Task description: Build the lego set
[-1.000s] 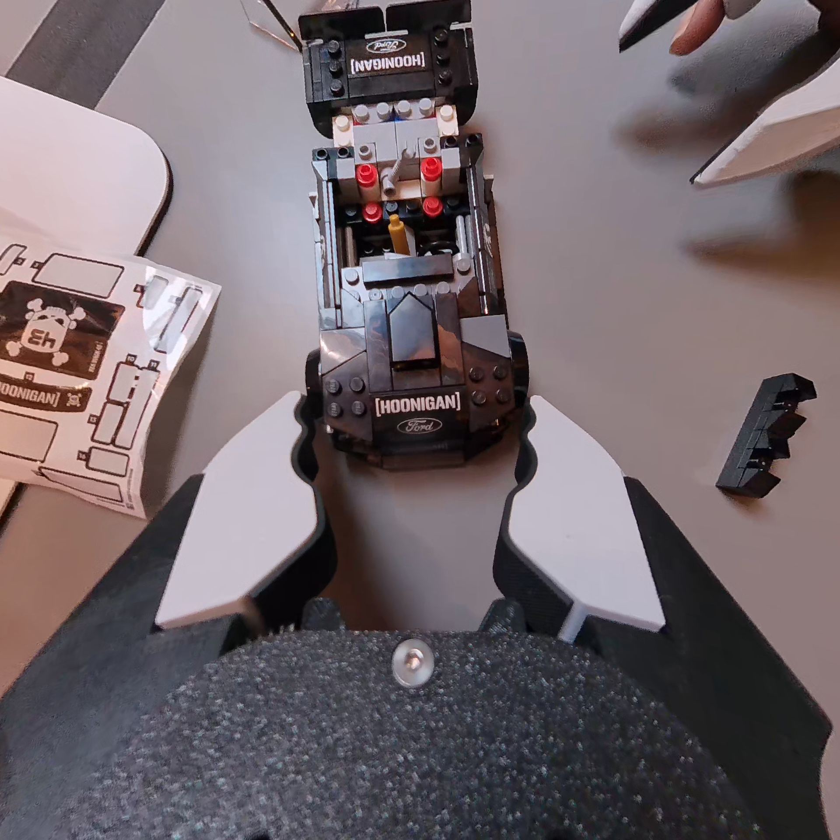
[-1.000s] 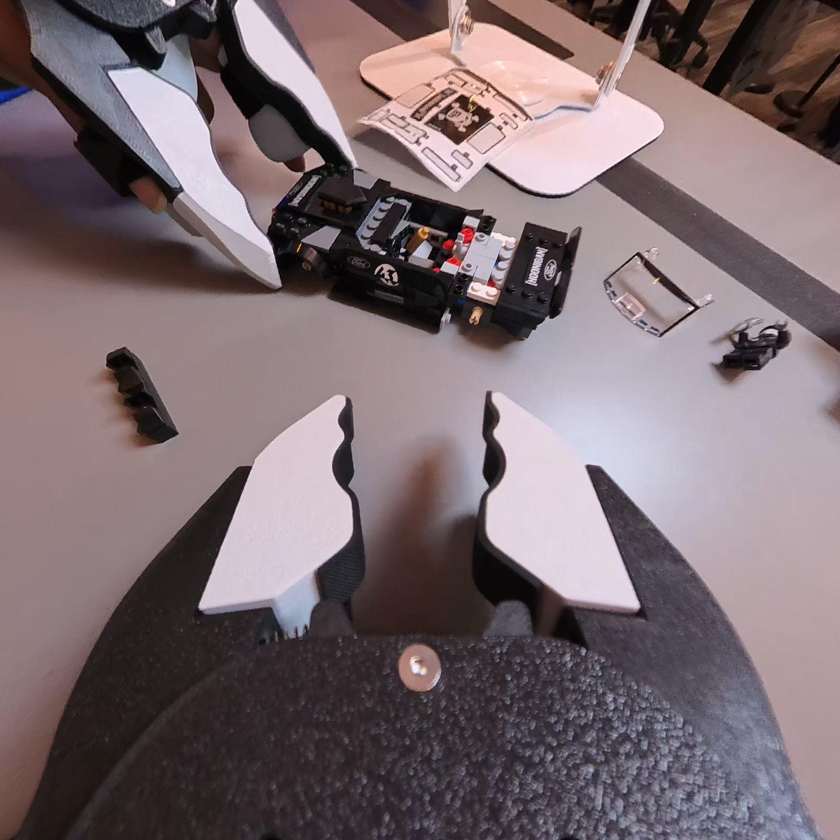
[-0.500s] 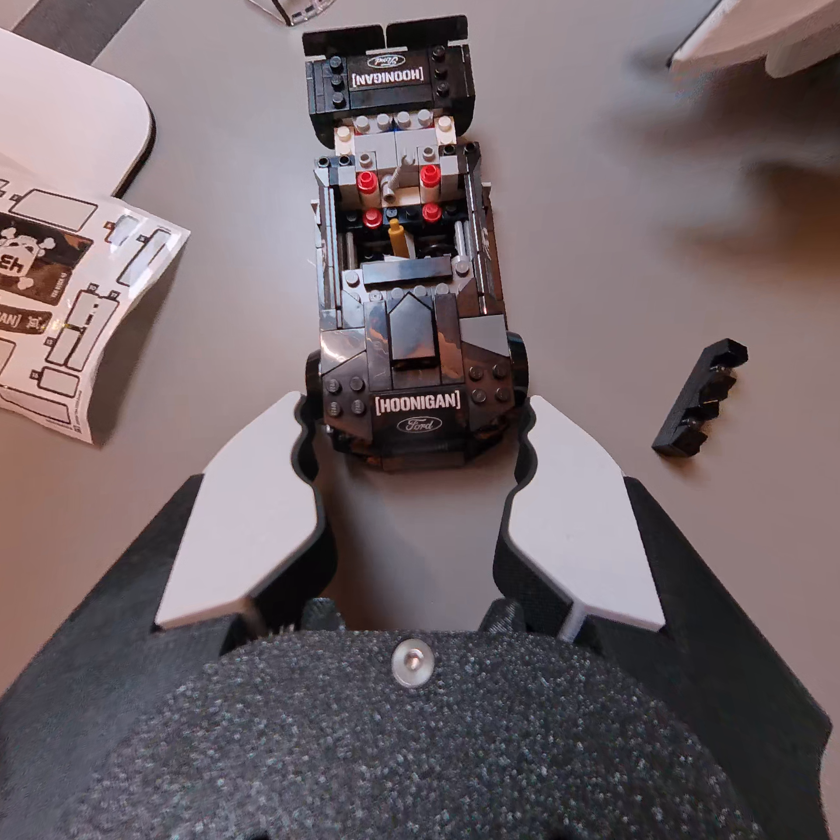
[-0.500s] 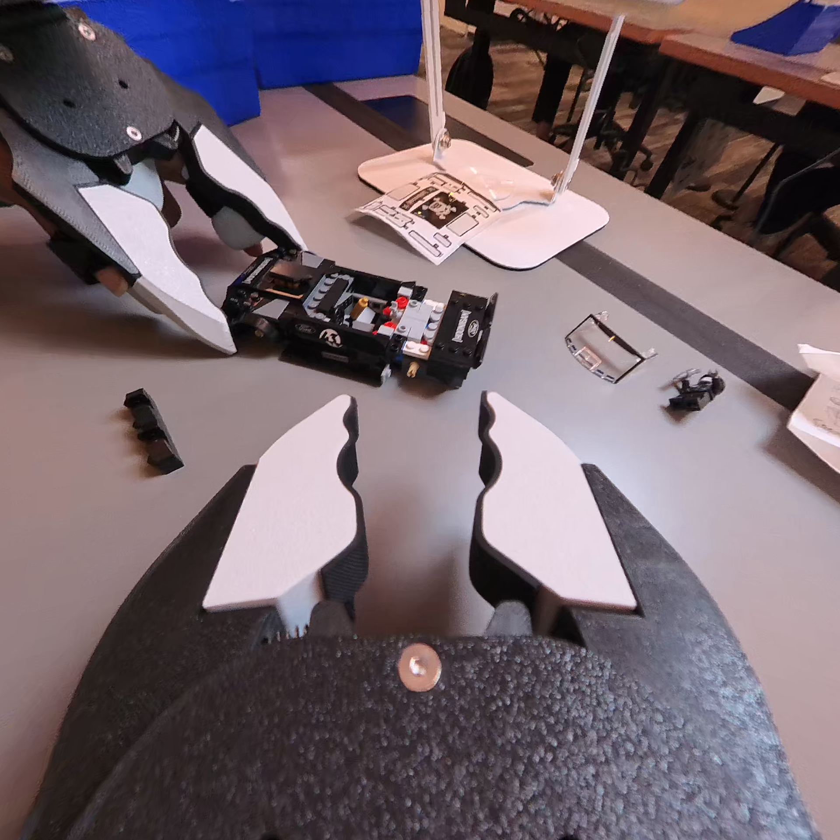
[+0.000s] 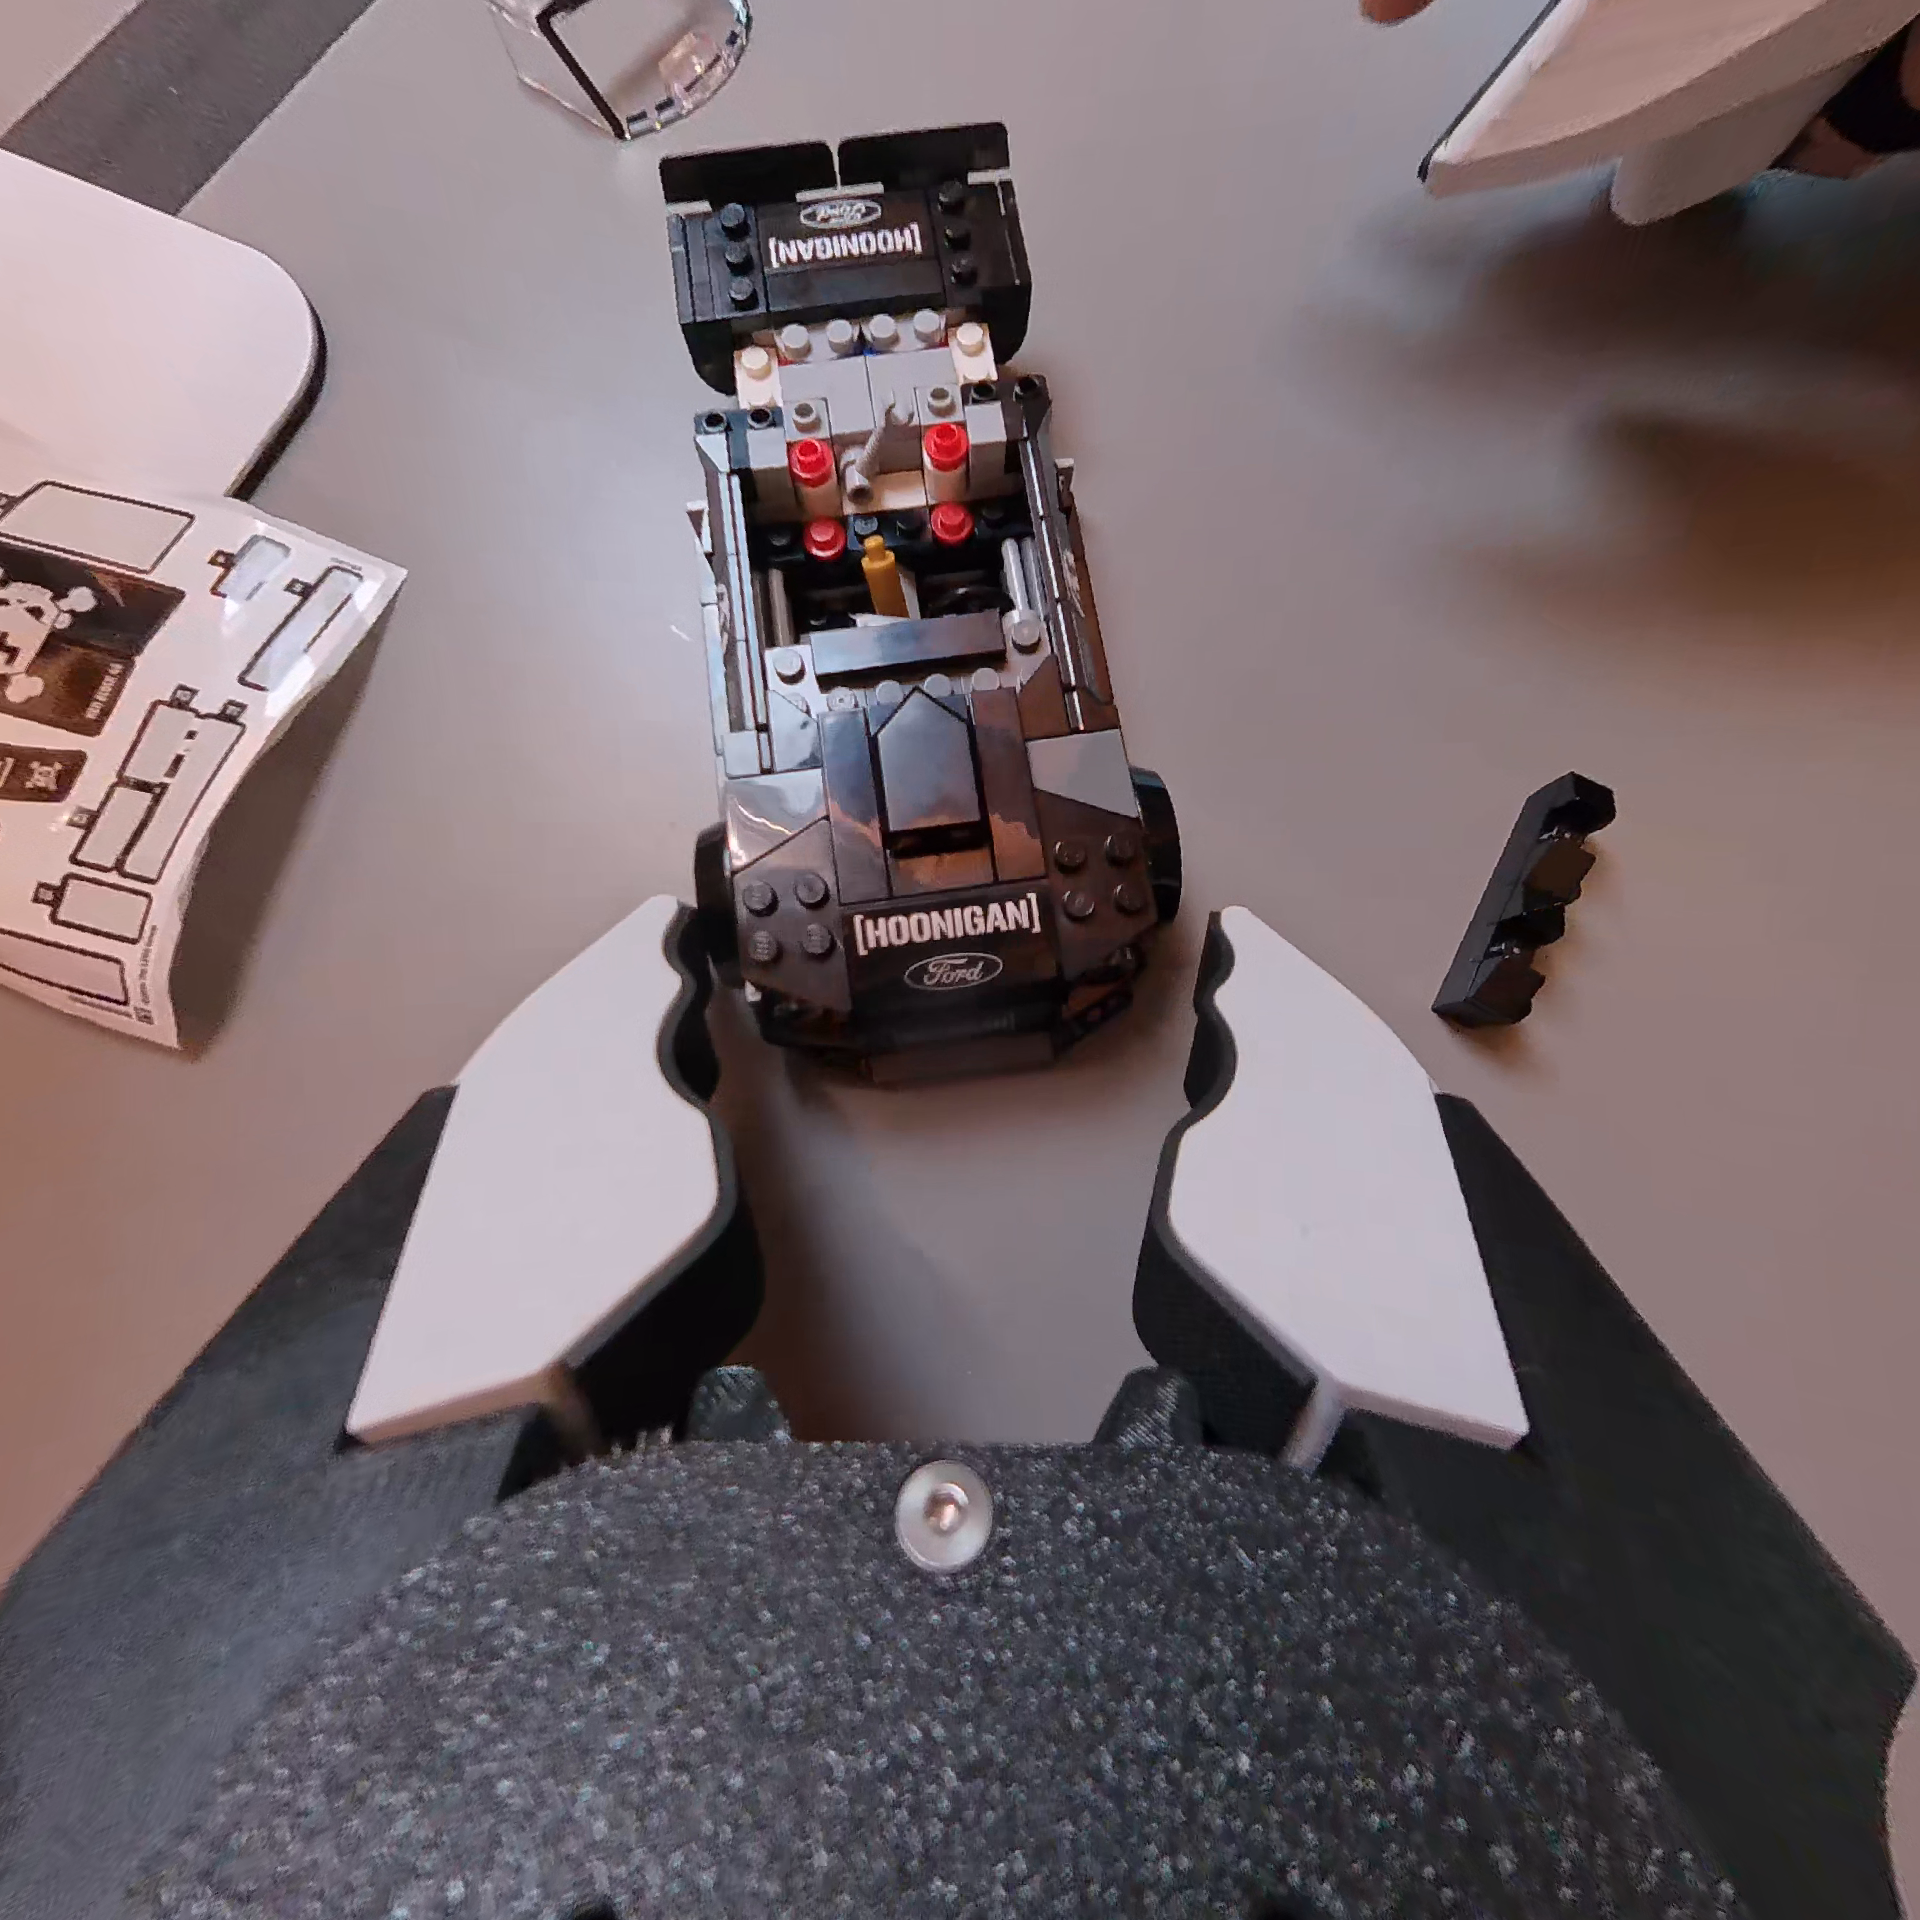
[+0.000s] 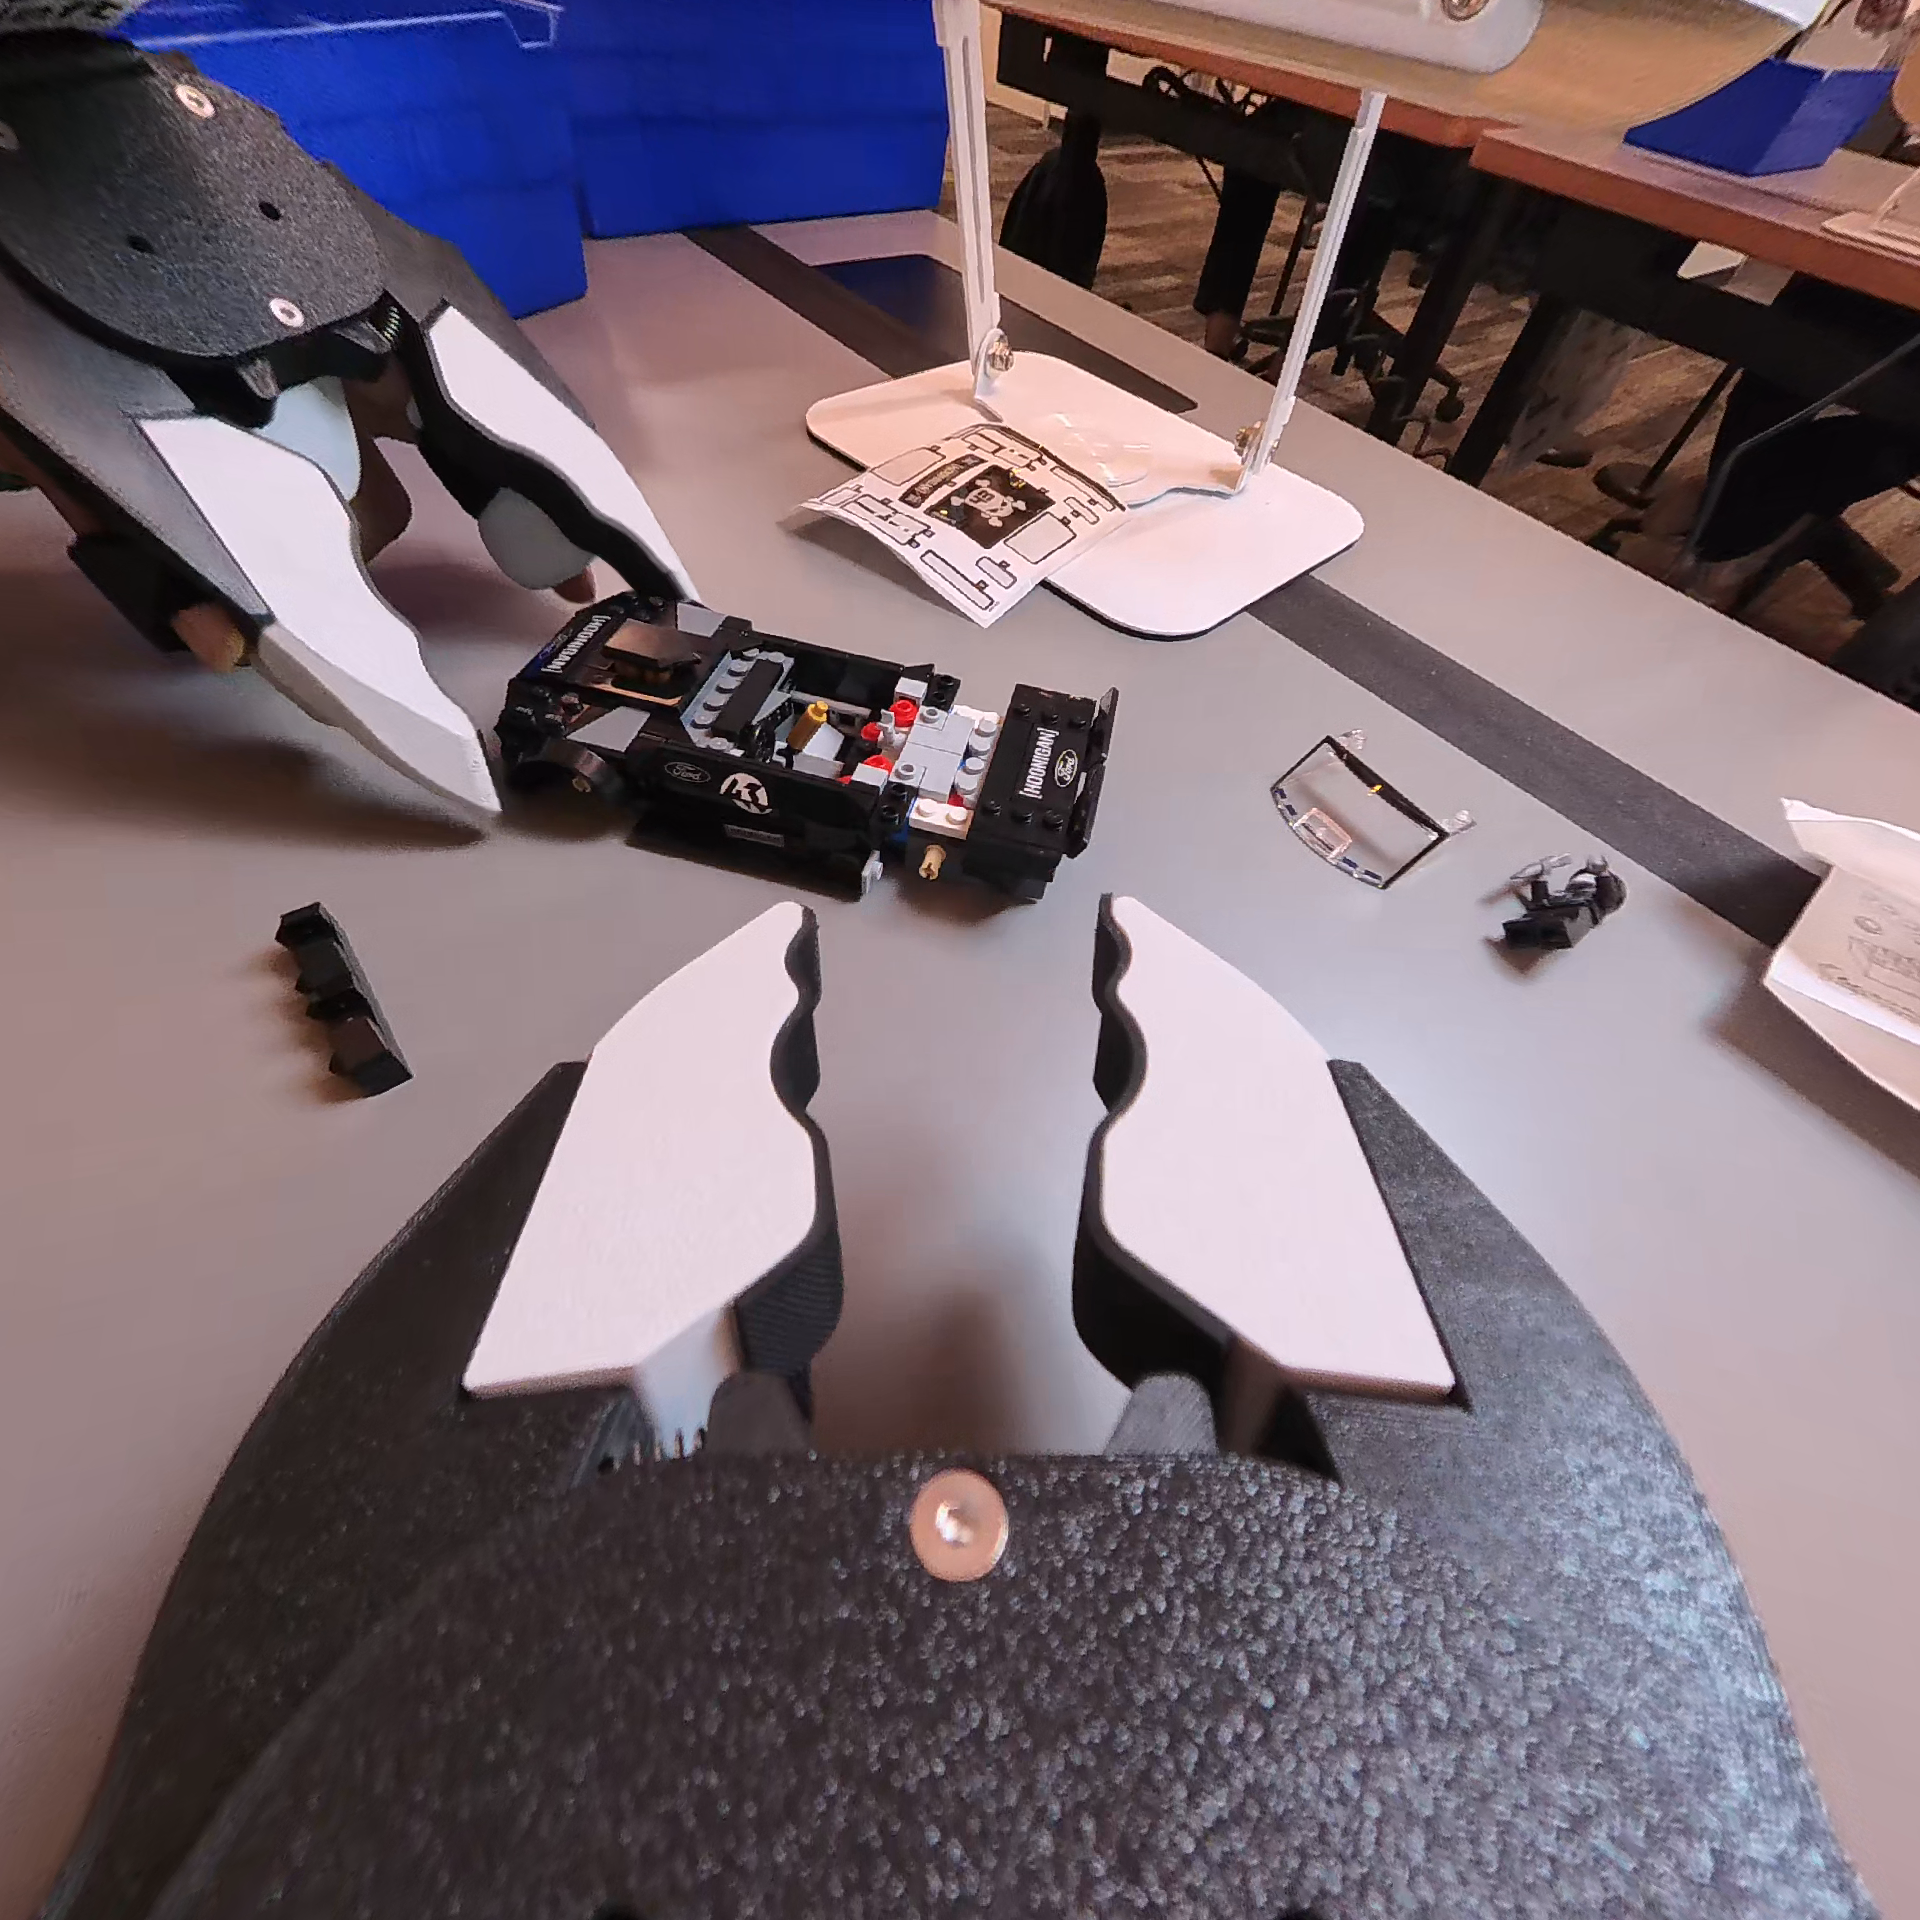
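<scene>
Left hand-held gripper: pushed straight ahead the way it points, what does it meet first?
The black Lego car: its front end lies between the open fingertips of the left hand-held gripper, so the car's nose likely comes first.

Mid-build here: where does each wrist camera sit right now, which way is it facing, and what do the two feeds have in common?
Left wrist view: sits above the left claw, looking steeply down along the black lego car; its own open fingers flank the car's near end; the right claw's tip shows at the upper right.
Right wrist view: sits behind the right claw, looking low across the grey table at the car's side; the left claw shows at the left.
Shared: car, loose black toothed piece, clear windscreen piece, sticker sheet.
</scene>
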`<state>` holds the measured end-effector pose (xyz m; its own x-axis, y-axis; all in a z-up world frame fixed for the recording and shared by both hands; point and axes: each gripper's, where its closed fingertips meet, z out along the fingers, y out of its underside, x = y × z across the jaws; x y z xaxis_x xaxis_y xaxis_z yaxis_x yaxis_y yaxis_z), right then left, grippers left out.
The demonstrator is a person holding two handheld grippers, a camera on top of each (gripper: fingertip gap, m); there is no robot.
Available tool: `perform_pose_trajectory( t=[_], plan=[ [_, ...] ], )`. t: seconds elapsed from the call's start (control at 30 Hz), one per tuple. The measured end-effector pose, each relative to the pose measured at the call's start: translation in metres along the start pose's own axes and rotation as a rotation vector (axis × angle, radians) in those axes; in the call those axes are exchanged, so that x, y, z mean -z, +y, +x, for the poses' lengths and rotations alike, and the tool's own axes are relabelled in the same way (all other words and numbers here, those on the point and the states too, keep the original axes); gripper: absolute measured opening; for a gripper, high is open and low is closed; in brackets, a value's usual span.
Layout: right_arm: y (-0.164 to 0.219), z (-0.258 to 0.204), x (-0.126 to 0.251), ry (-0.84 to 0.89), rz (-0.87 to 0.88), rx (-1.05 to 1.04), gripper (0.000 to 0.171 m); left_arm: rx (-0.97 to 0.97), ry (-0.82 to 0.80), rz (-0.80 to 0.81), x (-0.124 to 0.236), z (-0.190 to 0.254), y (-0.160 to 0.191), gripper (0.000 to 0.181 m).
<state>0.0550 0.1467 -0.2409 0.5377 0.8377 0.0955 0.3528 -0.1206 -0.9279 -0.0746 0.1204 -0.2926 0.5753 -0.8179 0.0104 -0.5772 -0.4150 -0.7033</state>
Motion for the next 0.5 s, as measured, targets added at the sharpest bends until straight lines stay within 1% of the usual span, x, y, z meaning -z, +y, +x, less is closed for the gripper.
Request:
perform_pose_trajectory(
  t=[0.5],
  plan=[
    [-0.018, 0.001, 0.008, 0.021, 0.101, 0.016, 0.051, -0.018, -0.004, 0.013, -0.002, 0.000, 0.000, 0.084]
  ],
)
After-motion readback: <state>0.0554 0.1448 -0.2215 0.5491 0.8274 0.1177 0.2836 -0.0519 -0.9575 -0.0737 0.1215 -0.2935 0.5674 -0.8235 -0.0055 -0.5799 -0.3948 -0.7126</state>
